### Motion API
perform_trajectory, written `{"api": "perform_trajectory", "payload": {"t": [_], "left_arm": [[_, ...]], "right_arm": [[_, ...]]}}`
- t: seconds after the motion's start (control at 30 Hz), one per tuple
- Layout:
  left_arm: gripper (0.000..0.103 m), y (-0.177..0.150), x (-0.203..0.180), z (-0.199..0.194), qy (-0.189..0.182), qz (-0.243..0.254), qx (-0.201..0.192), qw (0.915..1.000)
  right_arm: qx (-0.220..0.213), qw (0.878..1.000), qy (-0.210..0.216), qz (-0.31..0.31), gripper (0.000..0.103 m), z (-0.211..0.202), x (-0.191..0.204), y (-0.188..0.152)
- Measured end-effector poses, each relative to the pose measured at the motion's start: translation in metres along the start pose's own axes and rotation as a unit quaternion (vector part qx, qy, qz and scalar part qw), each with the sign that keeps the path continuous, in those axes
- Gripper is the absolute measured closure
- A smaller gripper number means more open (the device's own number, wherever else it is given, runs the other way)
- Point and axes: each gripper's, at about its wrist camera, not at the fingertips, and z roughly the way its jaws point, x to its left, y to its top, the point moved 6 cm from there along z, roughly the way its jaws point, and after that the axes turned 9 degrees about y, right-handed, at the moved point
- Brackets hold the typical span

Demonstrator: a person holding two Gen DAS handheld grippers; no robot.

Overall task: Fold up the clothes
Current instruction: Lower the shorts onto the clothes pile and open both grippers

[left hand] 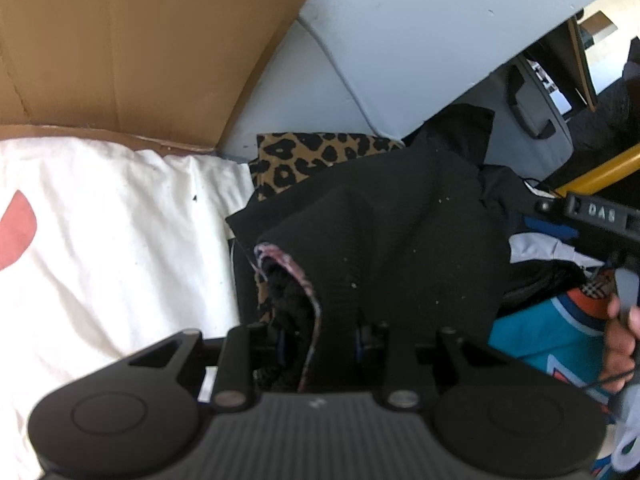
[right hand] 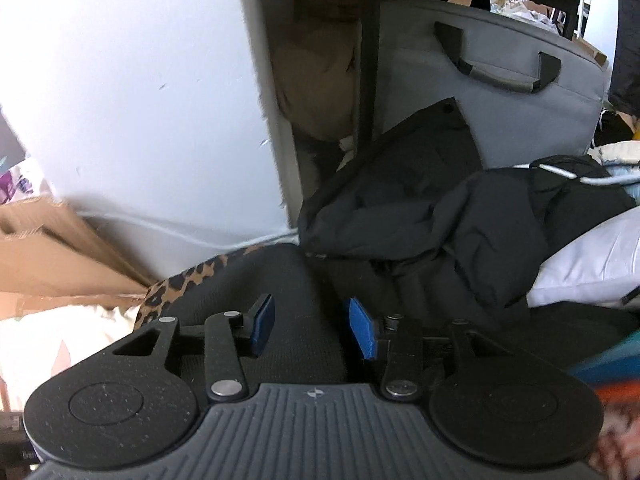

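Your left tool (left hand: 320, 340) pinches the ribbed hem of the soft black knit garment (left hand: 384, 224), heaped over a leopard-print cloth (left hand: 308, 152), while your right tool (right hand: 310, 330) hangs spread and empty; it looks limp and light, so grip its thicker edges.

Black knit top (left hand: 384, 216), brown cloth with black leopard spots (left hand: 316, 152), white sheet (left hand: 104, 232), teal shirt (left hand: 548, 332), blue pads (right hand: 362, 332)
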Motion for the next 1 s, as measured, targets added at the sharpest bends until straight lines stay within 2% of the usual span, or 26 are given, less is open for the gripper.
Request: {"api": "perform_trajectory", "payload": {"t": [0.03, 0.1, 0.13, 0.33, 0.43, 0.57, 0.8, 0.9, 1.0], "left_arm": [[0.072, 0.0, 0.0, 0.0, 0.0, 0.002, -0.001, 1.0], [0.072, 0.003, 0.002, 0.001, 0.003, -0.007, -0.006, 0.9999], [0.072, 0.003, 0.002, 0.001, 0.003, -0.008, -0.006, 0.9999], [0.07, 0.003, 0.002, 0.001, 0.0, -0.011, -0.008, 0.9999], [0.062, 0.005, 0.004, 0.0, -0.013, -0.016, -0.005, 0.9998], [0.044, 0.009, 0.012, -0.008, -0.015, -0.009, -0.013, 0.9998], [0.031, 0.029, 0.03, -0.022, -0.018, -0.023, -0.032, 0.9991], [0.03, 0.036, 0.033, -0.019, -0.01, -0.03, -0.033, 0.9989], [0.03, 0.04, 0.036, -0.011, -0.018, -0.05, -0.02, 0.9984]], "right_arm": [[0.001, 1.0, 0.01, -0.004, 0.055, 0.003, 0.005, -0.006], [0.002, 0.999, 0.031, -0.012, 0.064, 0.008, 0.014, -0.019], [0.003, 0.999, 0.037, -0.021, 0.063, 0.011, 0.018, -0.027], [0.013, 0.999, 0.025, -0.022, 0.073, 0.043, 0.012, -0.06], [-0.004, 1.0, 0.018, -0.015, 0.073, 0.055, 0.008, -0.064], [-0.017, 1.0, 0.005, -0.021, 0.073, 0.065, 0.008, -0.067], [-0.061, 0.997, 0.007, -0.051, 0.073, 0.028, 0.024, -0.061], [-0.076, 0.995, 0.017, -0.062, 0.073, 0.013, 0.037, -0.061], [-0.084, 0.994, 0.043, -0.049, 0.073, 0.001, 0.05, -0.071]]}}
